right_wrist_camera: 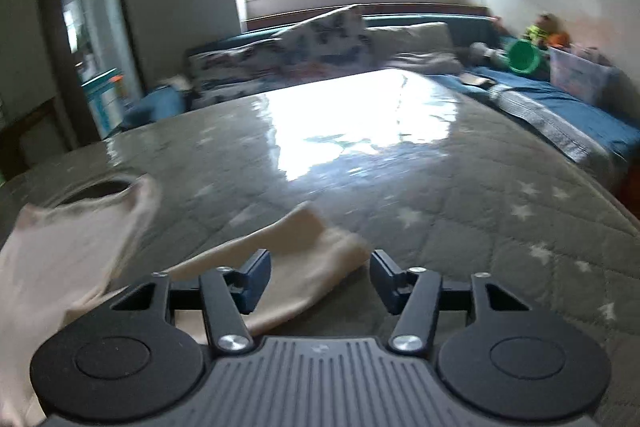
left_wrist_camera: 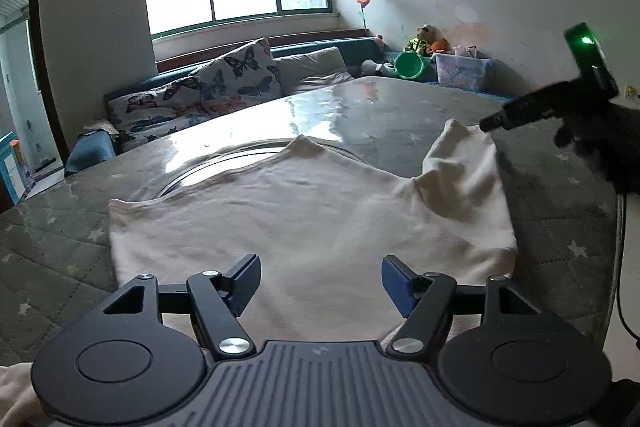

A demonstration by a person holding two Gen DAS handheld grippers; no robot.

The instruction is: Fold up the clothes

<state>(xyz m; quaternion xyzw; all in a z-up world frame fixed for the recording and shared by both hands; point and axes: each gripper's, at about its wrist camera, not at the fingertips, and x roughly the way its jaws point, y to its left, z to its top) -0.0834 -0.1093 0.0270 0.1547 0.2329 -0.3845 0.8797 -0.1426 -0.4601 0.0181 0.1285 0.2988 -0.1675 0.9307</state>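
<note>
Cream knit fabric fills the middle of the left wrist view: a pale top (left_wrist_camera: pixel 304 211) lies spread on the grey star-quilted table cover (left_wrist_camera: pixel 560 227), its neckline toward the far side, where a glossy sheet and a round rim show beneath it. The left gripper (left_wrist_camera: pixel 320 285) hangs over the near hem with its blue-padded jaws wide and nothing between them. At the far right, the garment's right shoulder is rucked up into a loose peak, and the dark nose of the right gripper (left_wrist_camera: pixel 520 111) sits just beside that peak (whether it touches the cloth cannot be told from here). Butterfly-print cushions (left_wrist_camera: pixel 240 75) line a sofa beyond the table.

From the right wrist view, which is smeared with motion blur, the right gripper (right_wrist_camera: pixel 320 279) stands part open and empty. A sleeve (right_wrist_camera: pixel 304 259) of the top lies flat on the cover, running under the left jaw and into the gap, but the pads do not press on it. The body of the top bunches at the near left.

Judging by its drape, the top is light, soft and limp, so it will sag and crease rather than hold shape. The sleeve's cuff end, or the seam at the shoulder, looks like the best place to pinch, with the near hem for the other hand.
</note>
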